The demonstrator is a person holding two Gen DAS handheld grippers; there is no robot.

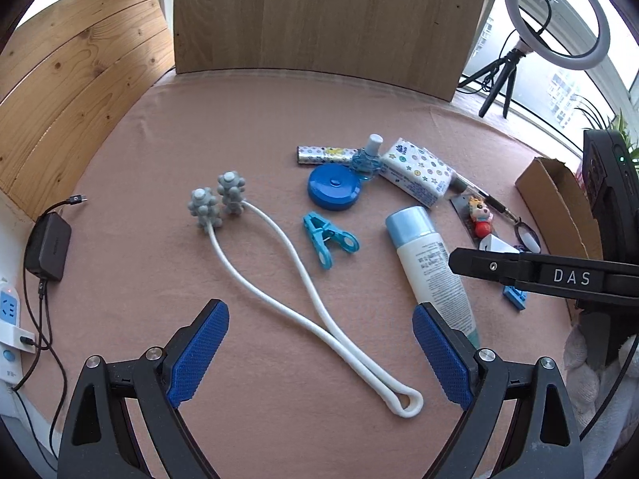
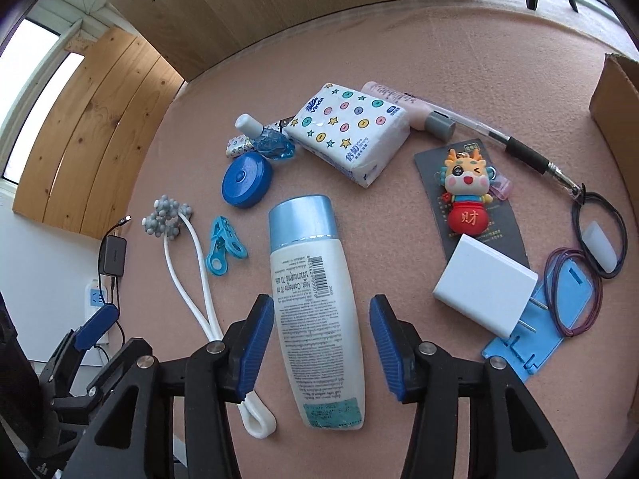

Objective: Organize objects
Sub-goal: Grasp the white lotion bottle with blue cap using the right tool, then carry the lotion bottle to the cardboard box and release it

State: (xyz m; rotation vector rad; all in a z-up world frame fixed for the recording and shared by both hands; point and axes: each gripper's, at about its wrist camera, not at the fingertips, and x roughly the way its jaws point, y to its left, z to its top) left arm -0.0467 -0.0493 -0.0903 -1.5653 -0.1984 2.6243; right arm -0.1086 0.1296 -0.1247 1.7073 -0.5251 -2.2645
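straddling lotion bottle [image 2: 315,303], right gripper [image 2: 321,343] fingers apart

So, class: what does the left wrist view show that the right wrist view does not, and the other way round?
Only the left wrist view shows the ring light on its tripod by the window, and the whole neck massager between the open left tongs.

Only the right wrist view shows the white charger in full, the blue phone stand and the hair ties.

Both show the lotion bottle, blue clothes peg, round blue tape measure, tissue pack, dragon keychain and cardboard box. The right tongs straddle the bottle, pads apart.
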